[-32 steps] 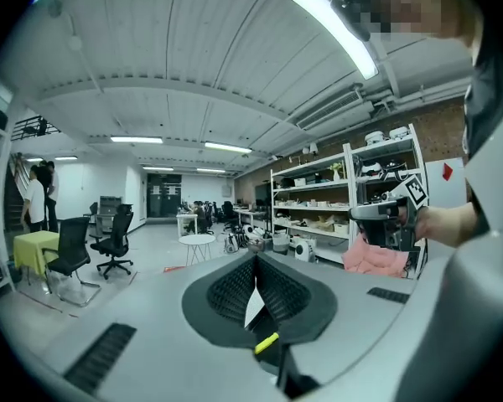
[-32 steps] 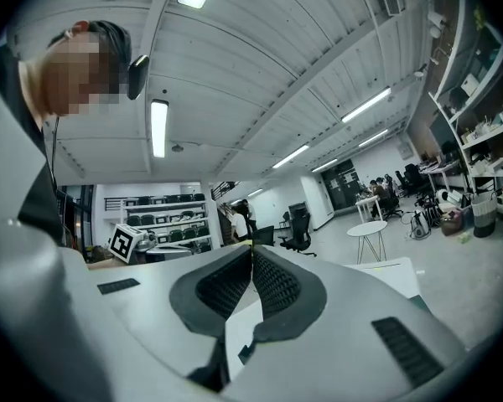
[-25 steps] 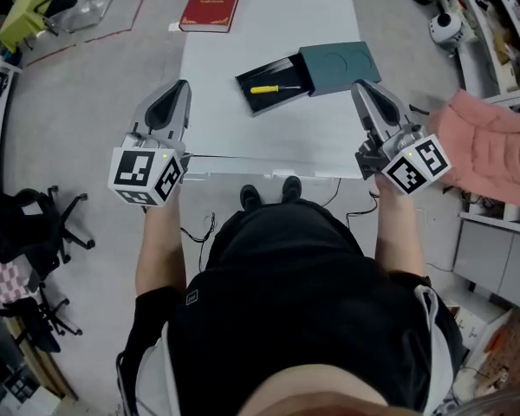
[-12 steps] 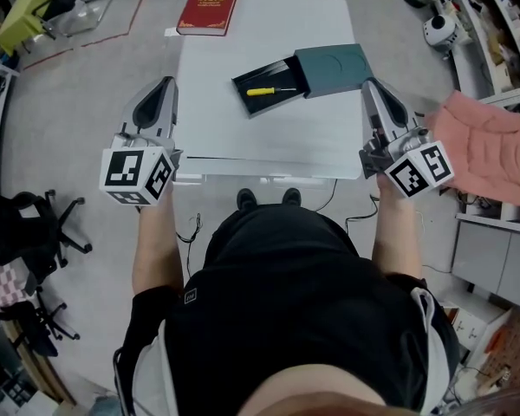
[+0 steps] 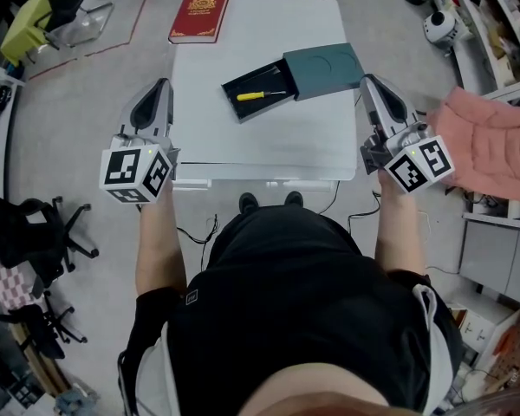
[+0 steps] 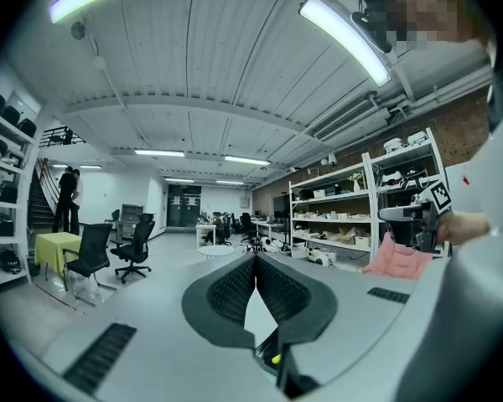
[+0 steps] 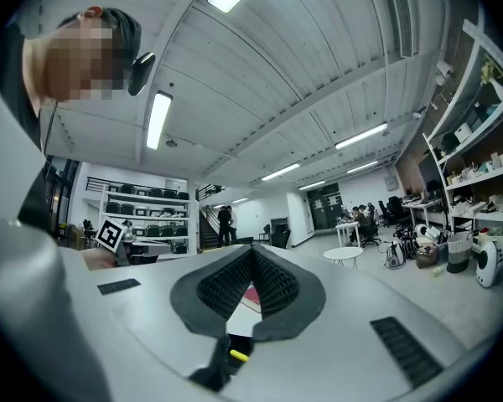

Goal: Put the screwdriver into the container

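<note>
A yellow-handled screwdriver (image 5: pixel 260 95) lies inside a shallow black container (image 5: pixel 243 82) on the far half of the white table (image 5: pixel 269 146). The container's dark green lid (image 5: pixel 322 69) rests against its right end. My left gripper (image 5: pixel 164 83) hangs at the table's left edge, shut and empty, well short of the container. At the right edge my right gripper (image 5: pixel 367 80) is shut too, holding nothing. In both gripper views the jaws point up across the room, and the screwdriver's yellow (image 6: pixel 275 359) (image 7: pixel 237 356) peeks through below the closed pads.
A red book (image 5: pixel 199 13) lies at the table's far left corner. A pink cloth (image 5: pixel 485 141) drapes a cabinet to the right. Office chairs (image 5: pixel 35 232) stand on the floor to the left, and shelving lines the right side.
The left gripper has drifted slightly left, off the table's edge. The right gripper has barely moved. Both stay shut, and the screwdriver has stayed in the container.
</note>
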{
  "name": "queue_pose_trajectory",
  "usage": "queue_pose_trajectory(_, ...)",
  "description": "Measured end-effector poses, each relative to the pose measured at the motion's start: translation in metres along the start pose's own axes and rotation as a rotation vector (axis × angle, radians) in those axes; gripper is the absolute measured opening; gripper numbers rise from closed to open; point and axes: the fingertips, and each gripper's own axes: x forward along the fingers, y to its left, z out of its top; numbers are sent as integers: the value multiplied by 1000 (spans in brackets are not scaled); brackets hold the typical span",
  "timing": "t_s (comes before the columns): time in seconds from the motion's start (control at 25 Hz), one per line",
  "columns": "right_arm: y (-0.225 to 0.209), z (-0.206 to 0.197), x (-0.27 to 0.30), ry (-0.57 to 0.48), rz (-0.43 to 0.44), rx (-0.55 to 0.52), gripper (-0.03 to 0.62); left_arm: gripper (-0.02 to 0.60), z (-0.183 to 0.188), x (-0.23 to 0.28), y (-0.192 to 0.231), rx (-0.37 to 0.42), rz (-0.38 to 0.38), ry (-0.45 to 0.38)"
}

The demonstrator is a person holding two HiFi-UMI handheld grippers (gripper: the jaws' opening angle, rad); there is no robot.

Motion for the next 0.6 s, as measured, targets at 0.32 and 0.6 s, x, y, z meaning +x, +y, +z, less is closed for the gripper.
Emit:
queue_pose_trajectory(0.32, -11, 7, -6, 0, 4, -25, 29, 17, 6, 8, -16, 7, 2, 2)
queue_pose_trajectory(0.6, -14, 1, -11, 10, 11, -18, 29, 17, -1, 7, -22, 1, 4, 13)
